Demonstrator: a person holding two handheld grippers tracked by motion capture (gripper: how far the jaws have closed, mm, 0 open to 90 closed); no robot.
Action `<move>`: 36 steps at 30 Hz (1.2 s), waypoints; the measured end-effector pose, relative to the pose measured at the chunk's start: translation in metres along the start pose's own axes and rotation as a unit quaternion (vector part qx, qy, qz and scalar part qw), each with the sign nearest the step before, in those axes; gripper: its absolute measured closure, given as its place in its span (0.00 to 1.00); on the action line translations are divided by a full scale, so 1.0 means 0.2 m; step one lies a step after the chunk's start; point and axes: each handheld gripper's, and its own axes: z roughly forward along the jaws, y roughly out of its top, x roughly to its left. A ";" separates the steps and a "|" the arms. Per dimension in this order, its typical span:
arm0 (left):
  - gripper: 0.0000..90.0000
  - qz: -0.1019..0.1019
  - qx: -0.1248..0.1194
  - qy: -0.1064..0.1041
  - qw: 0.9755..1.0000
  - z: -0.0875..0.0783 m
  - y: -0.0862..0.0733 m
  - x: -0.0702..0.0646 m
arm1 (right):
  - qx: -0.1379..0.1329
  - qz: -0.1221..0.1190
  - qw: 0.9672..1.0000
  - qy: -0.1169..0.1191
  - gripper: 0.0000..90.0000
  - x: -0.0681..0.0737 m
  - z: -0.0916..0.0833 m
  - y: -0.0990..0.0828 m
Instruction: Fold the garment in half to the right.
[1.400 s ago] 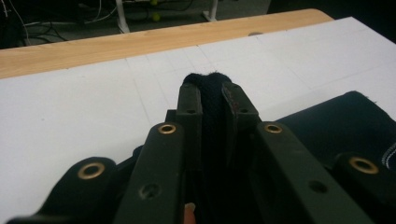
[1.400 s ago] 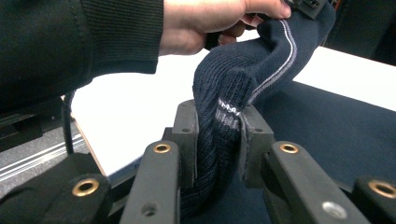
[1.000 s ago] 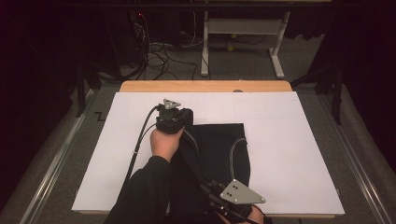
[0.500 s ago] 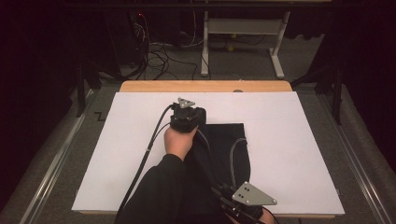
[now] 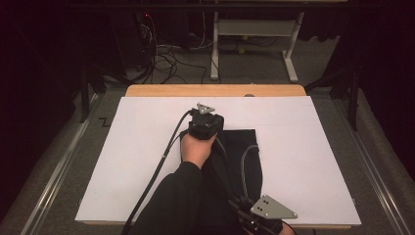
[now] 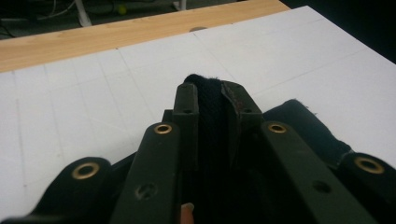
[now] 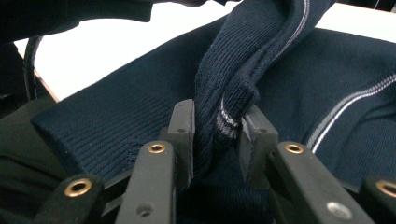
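— Left gripper (image 5: 206, 123) up near the far edge of the dark blue sweater (image 5: 240, 161), jaws pinched on a fold of it?
— Yes. Squeezed tight on knit cloth, seen close in the left gripper view (image 6: 211, 100).
— And the right gripper (image 5: 262, 220)?
— Down at the near edge of the counter (image 5: 147, 147), clamped on a bunched fold with thin pale stripes (image 7: 222, 116).
— Where's the sweater?
— Lying flat on the white sheet, a bit right of the middle, partly hidden under the dark sleeve (image 5: 171, 205) and the hand (image 5: 196, 149).
— Anything in the way?
— Black cable (image 5: 159, 161) trailing from the left gripper across the white sheet. Grey cable (image 5: 244, 166) curling over the sweater, too. Both grippers close together, with the arm crossing over the cloth.
— Anything else around?
— Wooden strip (image 5: 215, 90) along the far side of the counter. Behind it, on the floor, a white stand (image 5: 254, 39) and a tangle of wires (image 5: 166, 58). Metal rails (image 5: 54, 171) left and right of the counter.
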 end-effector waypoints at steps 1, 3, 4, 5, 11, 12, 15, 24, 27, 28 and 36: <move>0.81 0.002 0.001 -0.001 1.000 0.01 0.00 -0.01 | 0.003 0.000 1.000 -0.001 0.78 0.00 -0.01 -0.01; 0.81 0.004 0.001 -0.005 1.000 0.02 0.00 -0.03 | 0.004 0.001 1.000 0.000 0.79 0.00 -0.02 -0.02; 0.81 0.006 0.003 -0.006 1.000 0.02 0.00 -0.04 | 0.004 0.003 1.000 -0.001 0.79 0.00 -0.02 -0.02; 0.81 0.007 0.003 -0.008 1.000 0.03 0.00 -0.05 | 0.004 0.003 1.000 -0.001 0.79 0.00 -0.03 -0.02; 0.81 0.019 0.007 -0.015 1.000 0.07 0.02 -0.12 | 0.011 0.010 1.000 -0.011 0.78 -0.02 -0.05 -0.05; 0.81 0.019 0.008 -0.016 1.000 0.08 0.02 -0.13 | 0.013 0.012 1.000 -0.012 0.78 -0.02 -0.05 -0.05; 0.81 0.020 0.013 -0.014 1.000 0.12 0.02 -0.16 | 0.016 0.023 0.999 -0.018 0.77 -0.04 -0.06 -0.06; 0.70 0.030 0.020 -0.033 0.999 0.22 0.01 -0.28 | 0.020 0.035 0.999 -0.033 0.69 -0.06 -0.09 -0.09; 0.60 0.032 0.008 -0.048 0.998 0.20 0.02 -0.29 | 0.011 0.042 0.998 -0.034 0.62 -0.07 -0.11 -0.08; 0.58 0.037 0.005 -0.049 0.998 0.20 0.02 -0.29 | 0.006 0.041 0.999 -0.035 0.60 -0.07 -0.12 -0.08; 0.38 0.025 -0.008 -0.077 0.997 0.12 0.01 -0.23 | -0.028 0.047 0.998 -0.041 0.51 -0.09 -0.16 -0.05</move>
